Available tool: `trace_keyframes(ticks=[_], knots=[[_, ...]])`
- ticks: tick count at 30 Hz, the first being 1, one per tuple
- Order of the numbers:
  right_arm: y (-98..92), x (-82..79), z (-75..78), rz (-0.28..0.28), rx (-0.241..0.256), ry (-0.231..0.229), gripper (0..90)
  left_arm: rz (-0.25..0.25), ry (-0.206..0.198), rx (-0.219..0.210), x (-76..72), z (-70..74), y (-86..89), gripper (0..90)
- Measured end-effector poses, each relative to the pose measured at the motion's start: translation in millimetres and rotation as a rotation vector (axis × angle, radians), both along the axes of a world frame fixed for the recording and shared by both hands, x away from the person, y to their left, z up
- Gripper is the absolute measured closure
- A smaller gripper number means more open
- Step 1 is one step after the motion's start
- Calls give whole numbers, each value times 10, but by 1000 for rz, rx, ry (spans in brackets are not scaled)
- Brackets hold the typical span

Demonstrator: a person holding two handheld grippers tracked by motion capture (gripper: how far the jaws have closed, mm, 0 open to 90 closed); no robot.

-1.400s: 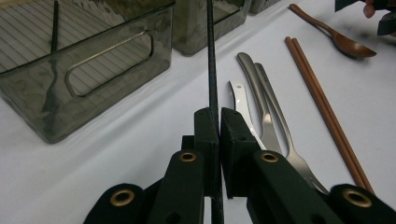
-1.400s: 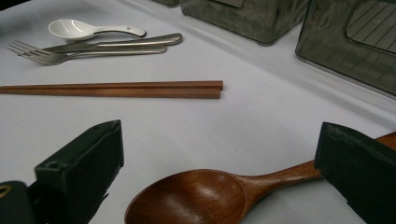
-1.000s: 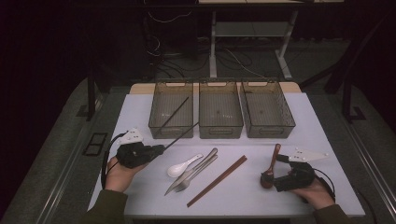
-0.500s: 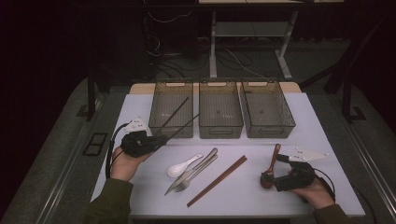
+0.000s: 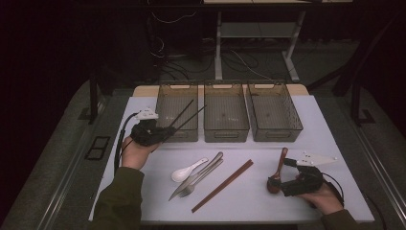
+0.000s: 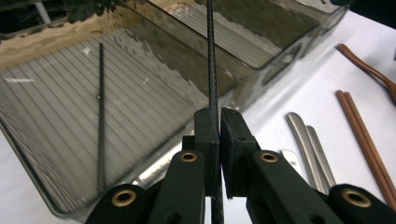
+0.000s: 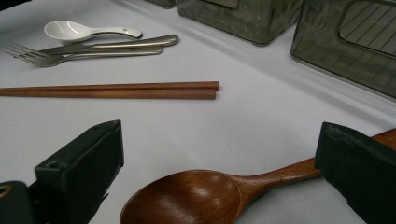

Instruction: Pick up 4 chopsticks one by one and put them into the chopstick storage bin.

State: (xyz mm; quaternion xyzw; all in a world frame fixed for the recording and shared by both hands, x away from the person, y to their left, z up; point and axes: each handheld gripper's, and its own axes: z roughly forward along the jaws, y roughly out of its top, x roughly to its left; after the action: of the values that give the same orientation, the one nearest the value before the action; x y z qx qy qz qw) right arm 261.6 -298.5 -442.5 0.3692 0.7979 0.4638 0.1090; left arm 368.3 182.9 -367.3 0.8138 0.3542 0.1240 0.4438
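Shut hard on a thin black chopstick (image 6: 211, 60) with the left gripper (image 6: 218, 126), jaws pressed together with barely a slit between them, stick pointing away over the near wall of the leftmost smoky translucent plastic bin (image 5: 177, 85). Held high and tilted, tip above that bin rather than in it.

Open wide at the right gripper (image 7: 219, 172), nothing gripped, 1 jaw on each side of a brown wooden spoon (image 7: 187, 193) lying flat on the white table (image 5: 335, 129) near the right front edge.

Judged as early in a sorting job: 1 matching black chopstick (image 6: 101, 116) already flat on the left bin's ribbed floor, the 2nd about to join it. Left to do: the wooden spoon, a pair of reddish-brown wooden chopsticks (image 5: 222, 186), a small white ceramic spoon (image 5: 186, 171), and a steel fork and knife (image 5: 196, 176) lying side by side (touching or nearly so, hard to tell). Nothing visible in the middle bin (image 5: 226, 86) or the right bin (image 5: 273, 86).

Plenty of bare tabletop between cutlery and bins. Tightest spots: the near rim of the left bin just under the held stick, and the spoon close to the table's front edge.
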Motion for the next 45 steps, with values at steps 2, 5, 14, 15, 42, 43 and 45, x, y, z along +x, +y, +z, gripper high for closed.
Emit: trace_keyframes(ticks=[2, 5, 14, 15, 42, 43, 45], knots=[[0, 1, -1, 0, 0, 0, 13, 8, -2, 4, 52, 23, -10, 859], [1, 3, -2, 0, 0, -1, 13, 30, -1, 11, 138, 48, -23, 859], [-1, 3, -2, -2, 2, -2, 13, 115, 6, 39, 415, 67, -34, 859], [-1, 3, -2, -2, 3, -2, 13, 120, 5, 38, 445, 67, -34, 859], [2, -2, 0, 2, -1, -4, 13, 231, 59, 39, 927, -240, -42, 858], [2, -2, 0, 2, -2, -4, 13, 230, 63, 43, 933, -253, -47, 858], [1, -2, 0, 2, -1, -4, 13, 230, 75, 53, 940, -271, -59, 858]])
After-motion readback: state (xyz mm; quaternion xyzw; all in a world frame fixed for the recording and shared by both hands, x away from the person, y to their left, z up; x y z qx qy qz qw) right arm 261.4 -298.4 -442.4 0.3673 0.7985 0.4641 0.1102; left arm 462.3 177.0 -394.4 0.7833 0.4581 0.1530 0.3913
